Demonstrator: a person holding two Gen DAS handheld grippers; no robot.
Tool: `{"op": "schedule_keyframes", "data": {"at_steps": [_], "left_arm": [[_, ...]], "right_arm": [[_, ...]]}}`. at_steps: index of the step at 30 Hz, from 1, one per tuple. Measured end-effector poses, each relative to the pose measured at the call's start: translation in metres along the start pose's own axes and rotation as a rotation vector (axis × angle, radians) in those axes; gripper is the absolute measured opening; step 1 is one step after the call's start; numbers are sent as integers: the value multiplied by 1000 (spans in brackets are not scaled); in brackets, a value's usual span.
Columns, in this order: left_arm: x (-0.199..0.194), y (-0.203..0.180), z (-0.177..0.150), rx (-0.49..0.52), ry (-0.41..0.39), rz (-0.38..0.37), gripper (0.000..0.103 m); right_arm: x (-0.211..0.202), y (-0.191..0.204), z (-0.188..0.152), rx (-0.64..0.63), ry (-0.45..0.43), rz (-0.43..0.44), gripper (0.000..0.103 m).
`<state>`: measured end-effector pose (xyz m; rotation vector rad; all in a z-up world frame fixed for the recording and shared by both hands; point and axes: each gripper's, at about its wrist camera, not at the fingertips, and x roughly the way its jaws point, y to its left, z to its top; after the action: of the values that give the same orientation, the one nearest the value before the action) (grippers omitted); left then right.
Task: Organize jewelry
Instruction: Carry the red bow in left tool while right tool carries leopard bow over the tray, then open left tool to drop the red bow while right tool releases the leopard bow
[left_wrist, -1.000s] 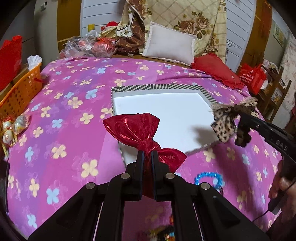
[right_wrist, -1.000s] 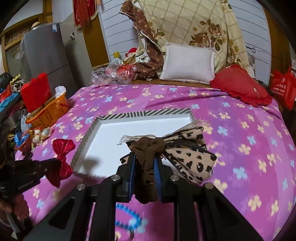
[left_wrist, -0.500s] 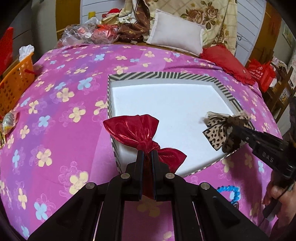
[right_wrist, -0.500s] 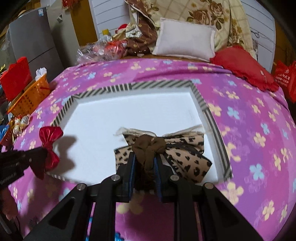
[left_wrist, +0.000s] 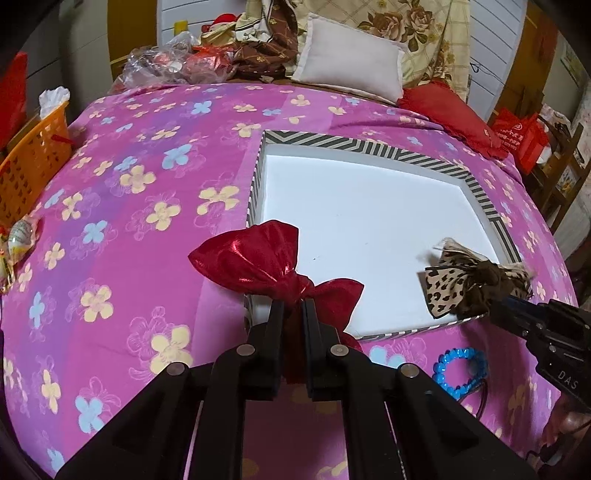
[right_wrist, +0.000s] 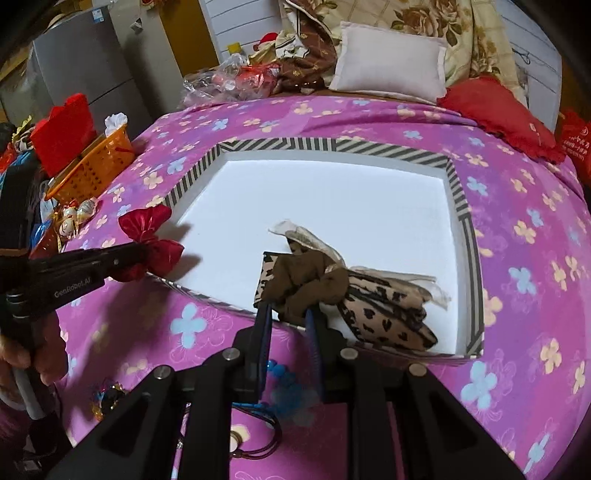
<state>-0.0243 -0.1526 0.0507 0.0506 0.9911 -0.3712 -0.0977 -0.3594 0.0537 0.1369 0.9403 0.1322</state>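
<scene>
A shallow white box with a striped rim (left_wrist: 369, 146) (right_wrist: 332, 144) lies on the pink flowered bedspread. My left gripper (left_wrist: 293, 304) is shut on the knot of a shiny red bow (left_wrist: 258, 254) and holds it over the box's near left corner; it also shows in the right wrist view (right_wrist: 147, 236). My right gripper (right_wrist: 289, 312) has its jaws parted around the brown knot of a leopard-print bow (right_wrist: 369, 299), which sags tilted onto the box's near right floor; it also shows in the left wrist view (left_wrist: 465, 282).
A blue bead bracelet (left_wrist: 460, 365) lies on the bedspread in front of the box, with cords and small trinkets (right_wrist: 107, 398) nearby. An orange basket (left_wrist: 33, 162) stands at the left edge. Pillows (left_wrist: 351, 62) and bags sit at the back.
Both grippers moved forward toward the box. The right gripper's jaws have widened and the leopard bow has dropped and tilted onto the box floor. The red bow stays clamped.
</scene>
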Motion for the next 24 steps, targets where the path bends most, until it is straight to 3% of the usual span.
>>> {"op": "schedule_keyframes", "data": {"at_steps": [2,5,7,10,12,14,20,24], "left_arm": [[2,-1,1,1,6,-10,0],[4,-3,2,9,8,-6,0],[7,-3,3,6,11,-4,0],[7,-2,3,-20,1,-11,2],[6,-1,3,-35,-3,-22,11],[3,0,2,-52,-6,-38,14],[-14,-1,-2,-66,-34,-46,17],[-31,-2,-5,-57,-81,-34,22]], "right_arm": [[0,-2,0,14,-7,-4,21],[3,-8,1,20,-10,-61,34],[3,-13,2,38,-18,-83,48],[0,-18,2,57,-30,-67,53],[-4,-17,2,59,-39,-66,58],[-9,-16,-1,60,-48,-61,61],[-30,-6,-7,60,-100,-60,68],[-45,0,-10,60,-132,-48,79]]}}
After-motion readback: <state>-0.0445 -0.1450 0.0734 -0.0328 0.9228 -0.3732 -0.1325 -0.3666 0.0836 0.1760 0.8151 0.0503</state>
